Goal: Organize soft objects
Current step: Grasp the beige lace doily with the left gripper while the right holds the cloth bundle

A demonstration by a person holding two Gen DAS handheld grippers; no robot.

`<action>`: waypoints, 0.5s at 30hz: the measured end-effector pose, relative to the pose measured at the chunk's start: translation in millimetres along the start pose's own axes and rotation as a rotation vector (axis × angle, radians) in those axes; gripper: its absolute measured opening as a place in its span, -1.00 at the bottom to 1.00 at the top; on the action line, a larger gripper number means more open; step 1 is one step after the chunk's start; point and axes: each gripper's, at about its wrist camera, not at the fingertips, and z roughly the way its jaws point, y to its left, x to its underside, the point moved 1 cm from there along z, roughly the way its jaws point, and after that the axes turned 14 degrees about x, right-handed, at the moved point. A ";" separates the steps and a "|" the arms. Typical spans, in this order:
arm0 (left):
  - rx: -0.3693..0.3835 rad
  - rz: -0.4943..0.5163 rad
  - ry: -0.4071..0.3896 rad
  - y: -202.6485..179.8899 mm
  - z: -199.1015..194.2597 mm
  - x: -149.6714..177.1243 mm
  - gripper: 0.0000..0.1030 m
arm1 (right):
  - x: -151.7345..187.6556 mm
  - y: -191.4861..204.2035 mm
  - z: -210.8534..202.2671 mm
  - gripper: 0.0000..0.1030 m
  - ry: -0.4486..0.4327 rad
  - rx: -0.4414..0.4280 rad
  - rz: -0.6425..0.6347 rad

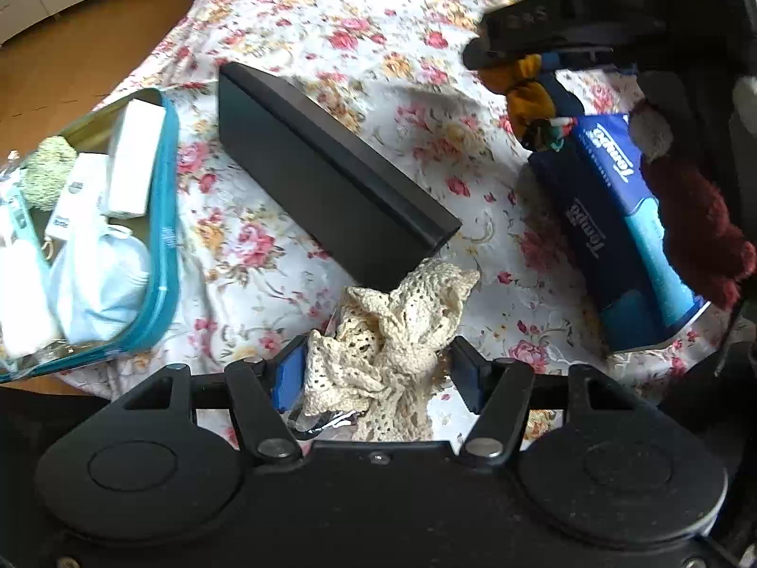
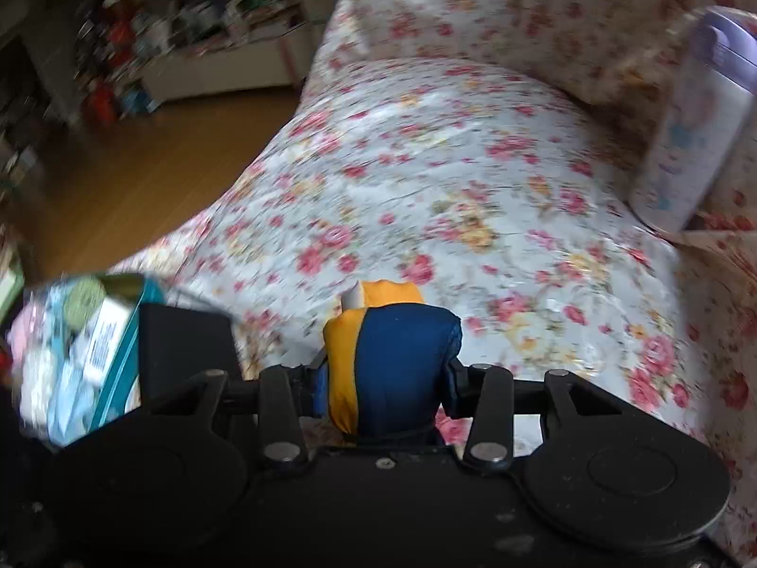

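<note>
Floral bedspread (image 1: 359, 23) covering bed, wooden floor (image 2: 156, 156) lying beyond, cluttered shelves blurring. Left gripper (image 1: 378, 371) pinching cream lace cloth (image 1: 392, 331) beside black box (image 1: 326, 180). Right gripper (image 2: 385, 378) clamping blue-yellow soft toy (image 2: 397, 364), its lower part hiding behind gripper body.

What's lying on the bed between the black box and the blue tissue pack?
Only bare floral bedspread lies between the black box and tissue pack, per the left wrist view.

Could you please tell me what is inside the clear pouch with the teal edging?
The pouch holds white boxes, a pale blue cloth item and a green knitted ball. Whatever lies beneath them is covered.
</note>
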 end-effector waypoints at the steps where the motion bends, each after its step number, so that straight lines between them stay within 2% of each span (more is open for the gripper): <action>1: -0.001 -0.004 -0.007 2.4 -5.2 0.5 0.14 | -0.7 -5.1 0.0 -0.19 0.002 0.000 0.025; 7: -0.058 -0.028 -0.066 17.2 -35.7 7.5 0.03 | 0.8 -21.8 -4.5 -0.19 -0.006 0.021 0.112; 12: -0.086 -0.083 -0.121 42.8 -62.6 13.4 0.03 | 6.6 -27.7 -12.1 -0.19 -0.019 0.046 0.133; 15: -0.086 -0.107 -0.122 56.1 -64.9 15.0 0.03 | 9.1 -27.7 -18.4 -0.19 -0.028 0.058 0.134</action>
